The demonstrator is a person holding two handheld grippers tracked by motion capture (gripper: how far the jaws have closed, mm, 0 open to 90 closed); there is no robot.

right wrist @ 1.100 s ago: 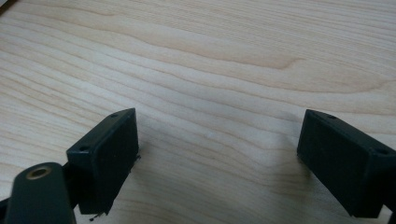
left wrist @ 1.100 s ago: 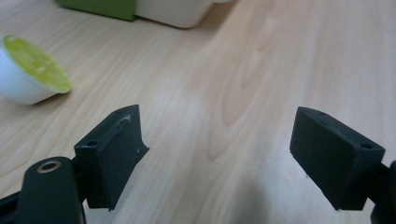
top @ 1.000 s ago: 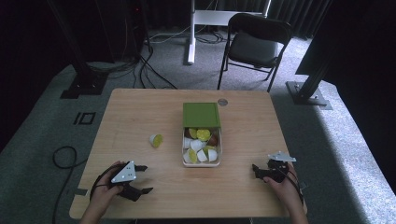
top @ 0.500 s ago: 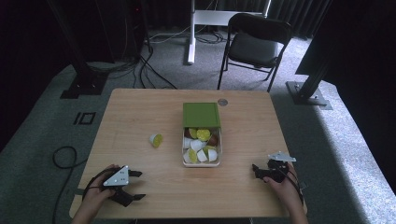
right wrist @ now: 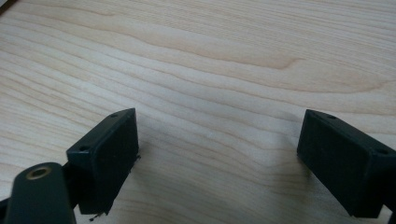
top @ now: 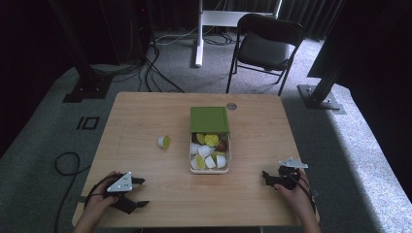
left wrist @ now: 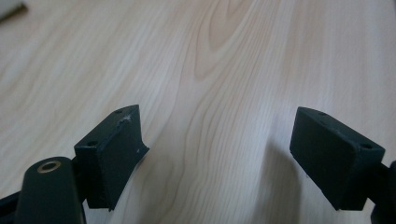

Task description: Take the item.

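Both grippers' jaws stood spread and empty over the bare wooden table (top: 145, 126), the left gripper (top: 141, 191) and right gripper (top: 266, 177) well apart.

Right gripper (right wrist: 217, 158): two black jaws rising from the bottom edge, spread wide apart, nothing between them. Each jaw is a blocky pad with small screw holes along its upper face. Beside the left-hand jaw, a rounded black part with a brass-coloured ring (right wrist: 38, 173) at its top. Beneath and ahead of the jaws, a pale wooden tabletop (right wrist: 219, 60), grain running crosswise, soft shadows beside each jaw. A sliver of something dark at the far upper left corner, too small to tell.
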